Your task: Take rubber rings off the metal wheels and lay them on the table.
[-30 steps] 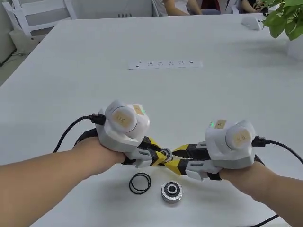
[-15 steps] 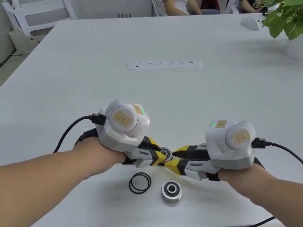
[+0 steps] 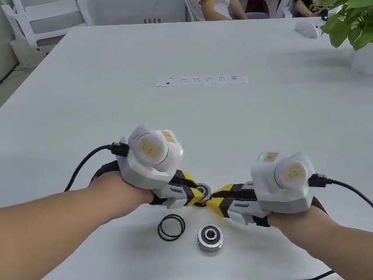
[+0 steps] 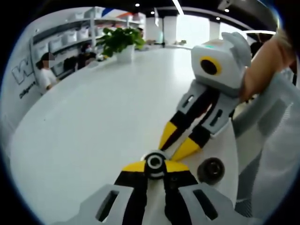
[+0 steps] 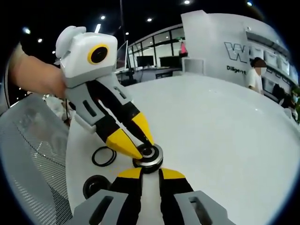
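A small metal wheel [image 3: 203, 191] with a dark rubber rim hangs just above the white table [image 3: 175, 116]. My left gripper [image 3: 199, 192] is shut on it; the wheel [image 4: 154, 161] sits between its yellow tips. From the opposite side my right gripper [image 3: 211, 202] meets it, jaws nearly together, tips pinching the wheel's [image 5: 147, 153] near rim. In the left gripper view the right gripper [image 4: 176, 145] comes in from the upper right. Loose black rubber rings [image 3: 172, 226] lie on the table beside a second metal wheel [image 3: 210, 236].
A white power strip [image 3: 201, 79] lies across the table's middle. A potted plant [image 3: 349, 23] stands at the far right corner. White chairs [image 3: 35, 20] and seated people are beyond the far edge. Cables trail back from both grippers.
My right gripper has sunk slightly lower and a little nearer. The left gripper still holds the wheel in the same spot. The rings and the second wheel on the table have not moved.
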